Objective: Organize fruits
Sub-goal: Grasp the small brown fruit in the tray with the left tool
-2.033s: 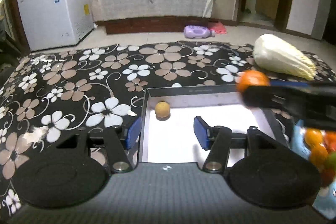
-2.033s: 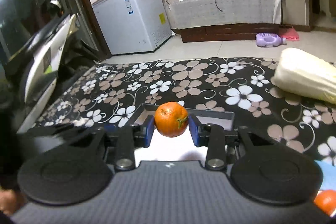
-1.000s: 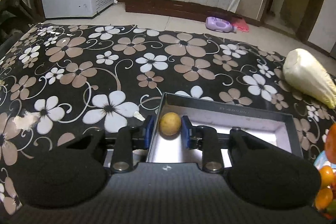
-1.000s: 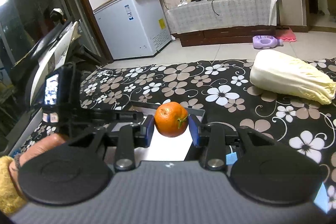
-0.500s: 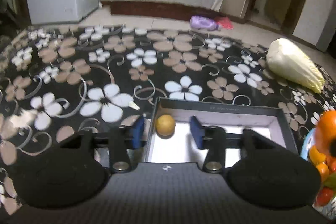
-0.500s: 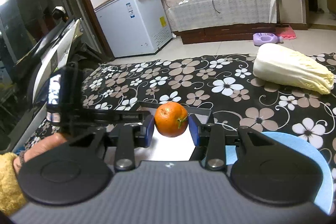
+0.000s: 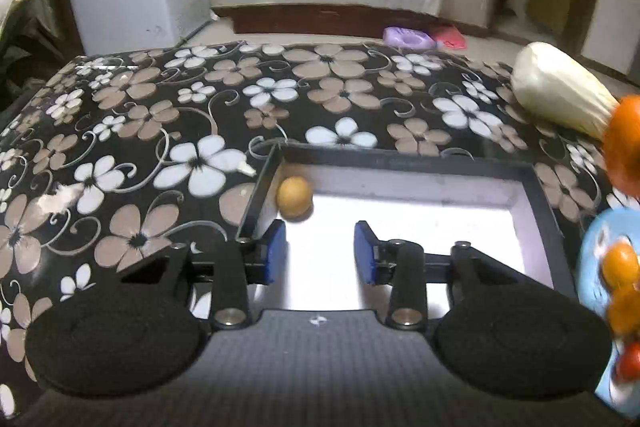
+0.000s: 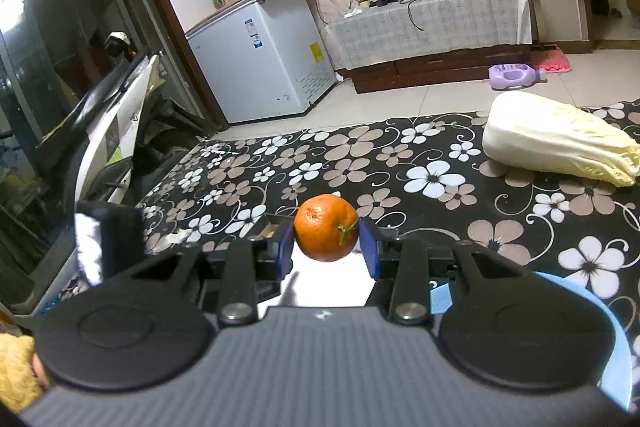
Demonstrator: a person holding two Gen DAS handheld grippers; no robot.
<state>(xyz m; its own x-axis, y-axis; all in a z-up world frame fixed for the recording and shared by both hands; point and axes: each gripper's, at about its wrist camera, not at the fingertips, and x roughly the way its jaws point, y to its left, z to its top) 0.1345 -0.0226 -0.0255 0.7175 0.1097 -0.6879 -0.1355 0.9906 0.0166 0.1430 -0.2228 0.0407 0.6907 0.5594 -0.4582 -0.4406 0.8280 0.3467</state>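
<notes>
Since a second ago, the left gripper (image 7: pixel 320 253) has let go of the small tan fruit (image 7: pixel 294 197) and drawn back; its jaws, after opening, have just been closing again, and we see nothing between the blue fingers (image 7: pixel 276 251). They stand partly open over the tray's white floor. The tan fruit, round and dull-skinned, sits in the far left corner of the black-rimmed tray (image 7: pixel 404 163), just ahead of the left finger. On our right, the right gripper (image 8: pixel 326 245) points gently downward above the tray, its fingers pressed on a bright orange mandarin (image 8: pixel 326 227) with a green stem. More fruit lies on a blue plate (image 7: pixel 592 247) beside the tray. A pale cabbage (image 8: pixel 556 139) rests farther off on the flowered worktop (image 7: pixel 160 131).
</notes>
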